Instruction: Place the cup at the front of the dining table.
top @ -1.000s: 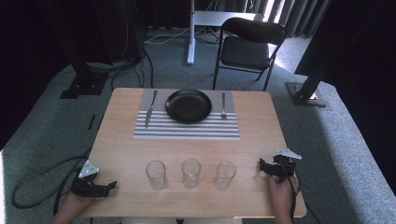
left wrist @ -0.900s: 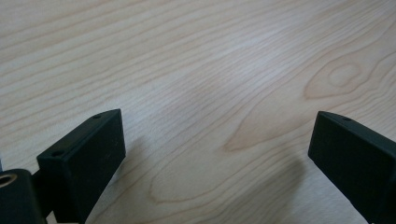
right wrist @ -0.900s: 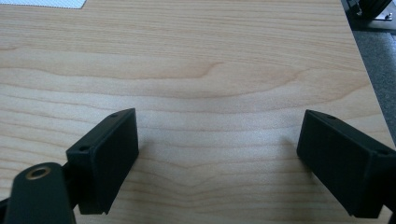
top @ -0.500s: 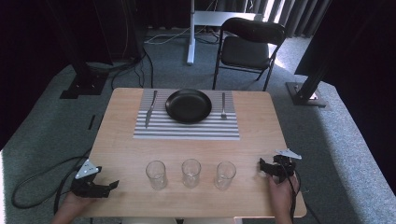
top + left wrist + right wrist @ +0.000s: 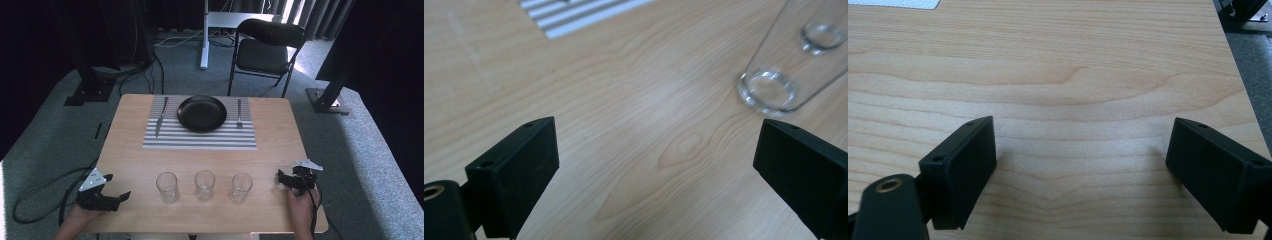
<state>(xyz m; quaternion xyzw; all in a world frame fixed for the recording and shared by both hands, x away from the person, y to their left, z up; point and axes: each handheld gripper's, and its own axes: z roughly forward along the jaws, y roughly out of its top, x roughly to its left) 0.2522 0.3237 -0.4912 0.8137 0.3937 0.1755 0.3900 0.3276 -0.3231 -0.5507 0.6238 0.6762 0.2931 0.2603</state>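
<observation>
**Hand-held grippers wide open at the near edge of the counter, three glasses between them**

The left hand-held gripper (image 5: 117, 197) sits at the near left corner of the wooden counter (image 5: 130, 150), its jaws spread wide with nothing between them. In the left gripper view the two black jaws frame bare wood, and the base of the left glass (image 5: 768, 90) shows just beyond the right-hand jaw, apart from it. The person's left hand (image 5: 80, 220) grips the tool from below the counter edge, with a cable trailing off onto the grey carpet.

The right hand-held gripper (image 5: 281, 181) rests near the near right corner, jaws likewise spread wide and holding nothing; the right gripper view shows plain wood between them. The right hand (image 5: 300, 205) holds it from behind.

Three clear, empty glasses stand upright in a row along the near side, well apart from each other: the left glass (image 5: 167, 186), the middle glass (image 5: 204, 184) and the right glass (image 5: 241, 187). The right glass is near the right tool but not touching it.

Farther back lies a striped mat (image 5: 200, 140) carrying a black plate (image 5: 202, 113), with a knife (image 5: 161, 116) to its left and a fork (image 5: 239, 113) to its right. A folding chair (image 5: 265, 55) stands beyond the counter.
</observation>
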